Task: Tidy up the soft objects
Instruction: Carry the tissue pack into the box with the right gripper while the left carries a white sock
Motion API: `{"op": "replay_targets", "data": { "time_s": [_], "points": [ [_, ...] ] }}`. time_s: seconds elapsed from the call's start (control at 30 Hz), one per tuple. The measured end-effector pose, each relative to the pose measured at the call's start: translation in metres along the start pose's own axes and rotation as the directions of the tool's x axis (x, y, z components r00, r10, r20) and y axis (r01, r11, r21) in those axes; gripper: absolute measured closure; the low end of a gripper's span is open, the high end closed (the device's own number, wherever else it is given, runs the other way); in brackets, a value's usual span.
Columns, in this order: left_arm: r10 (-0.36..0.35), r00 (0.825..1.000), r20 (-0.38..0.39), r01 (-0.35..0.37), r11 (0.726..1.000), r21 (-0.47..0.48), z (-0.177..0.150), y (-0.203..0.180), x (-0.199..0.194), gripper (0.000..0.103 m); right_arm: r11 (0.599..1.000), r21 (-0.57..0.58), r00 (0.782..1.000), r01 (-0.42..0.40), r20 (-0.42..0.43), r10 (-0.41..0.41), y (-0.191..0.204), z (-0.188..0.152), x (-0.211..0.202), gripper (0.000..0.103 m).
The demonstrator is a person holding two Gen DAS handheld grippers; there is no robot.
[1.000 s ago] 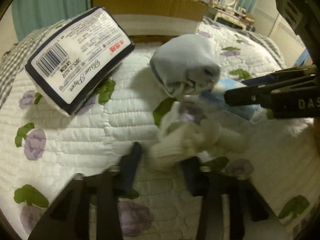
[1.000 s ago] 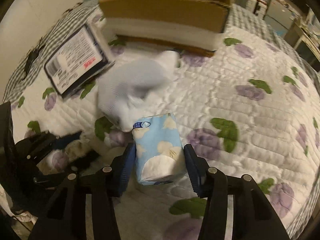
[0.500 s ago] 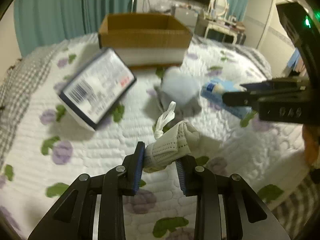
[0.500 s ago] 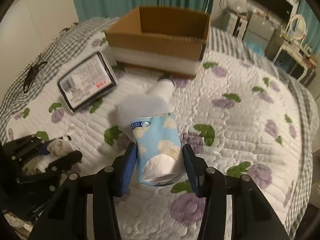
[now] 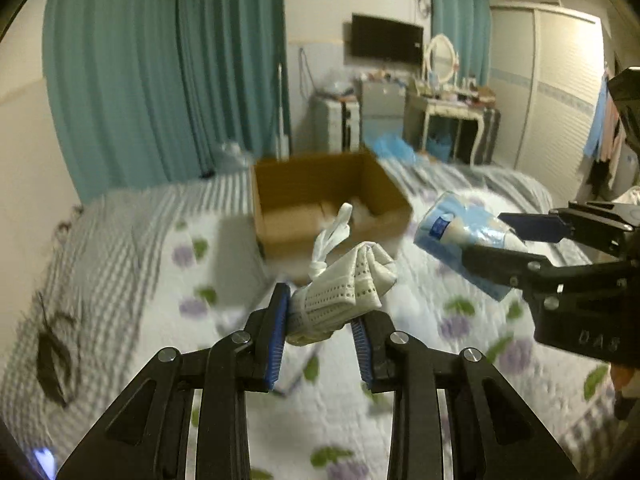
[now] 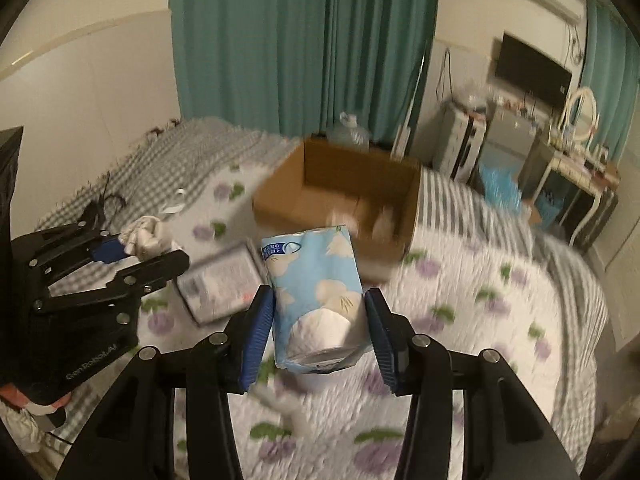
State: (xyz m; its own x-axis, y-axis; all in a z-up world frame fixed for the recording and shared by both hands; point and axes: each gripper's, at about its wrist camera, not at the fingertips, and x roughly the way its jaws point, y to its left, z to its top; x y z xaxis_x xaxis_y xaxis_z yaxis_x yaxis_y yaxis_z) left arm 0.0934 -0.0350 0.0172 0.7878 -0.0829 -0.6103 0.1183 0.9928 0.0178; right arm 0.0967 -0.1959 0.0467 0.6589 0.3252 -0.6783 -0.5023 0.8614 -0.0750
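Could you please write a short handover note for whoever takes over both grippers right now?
Left gripper: shut on the white knotted cloth bundle, held in the air over the quilt.
Right gripper: shut on the blue tissue pack, also lifted.
Cardboard box: open, ahead of both grippers on the bed; something pale lies inside, too blurred to name.
The dark-edged tissue packet lies on the quilt, in front of the box.
Done: both items picked up.
Left: probably drop both in the box, then fetch the packet.
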Motion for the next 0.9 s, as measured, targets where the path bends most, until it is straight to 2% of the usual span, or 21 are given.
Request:
{"op": "replay_targets", "data": {
  "time_s": [0.23, 0.47, 0.6, 0.7, 0.83, 0.9],
  "points": [
    [0.01, 0.997, 0.073, -0.01, 1.0, 0.0, 0.062, 0.015, 0.024, 0.074, 0.999, 0.012, 0.993, 0.037, 0.111, -0.038, -0.018, 0.069, 0.006, 0.057],
    [0.041, 0.994, 0.105, -0.042, 0.999, 0.009, 0.109, 0.031, 0.081, 0.074, 0.998, 0.067, 0.99, 0.022, 0.141, -0.031, -0.048, 0.123, 0.062, 0.056],
    [0.041, 0.996, 0.085, -0.04, 0.999, -0.018, 0.127, 0.046, 0.122, 0.074, 0.994, 0.113, 0.991, 0.005, 0.129, -0.019, -0.07, 0.137, 0.109, 0.056],
    [0.052, 0.997, 0.065, -0.051, 0.999, -0.016, 0.133, 0.054, 0.158, 0.074, 0.992, 0.13, 0.996, -0.001, 0.085, -0.01, -0.083, 0.138, 0.153, 0.056],
    [0.048, 0.999, 0.026, -0.048, 0.999, 0.008, 0.127, 0.052, 0.2, 0.074, 0.987, 0.155, 0.999, -0.031, 0.018, 0.028, -0.097, 0.128, 0.21, 0.057],
    [0.047, 0.999, -0.002, -0.047, 0.999, 0.022, 0.122, 0.051, 0.222, 0.073, 0.987, 0.156, 0.999, -0.034, 0.0, 0.034, -0.102, 0.123, 0.225, 0.056]
  ]
}}
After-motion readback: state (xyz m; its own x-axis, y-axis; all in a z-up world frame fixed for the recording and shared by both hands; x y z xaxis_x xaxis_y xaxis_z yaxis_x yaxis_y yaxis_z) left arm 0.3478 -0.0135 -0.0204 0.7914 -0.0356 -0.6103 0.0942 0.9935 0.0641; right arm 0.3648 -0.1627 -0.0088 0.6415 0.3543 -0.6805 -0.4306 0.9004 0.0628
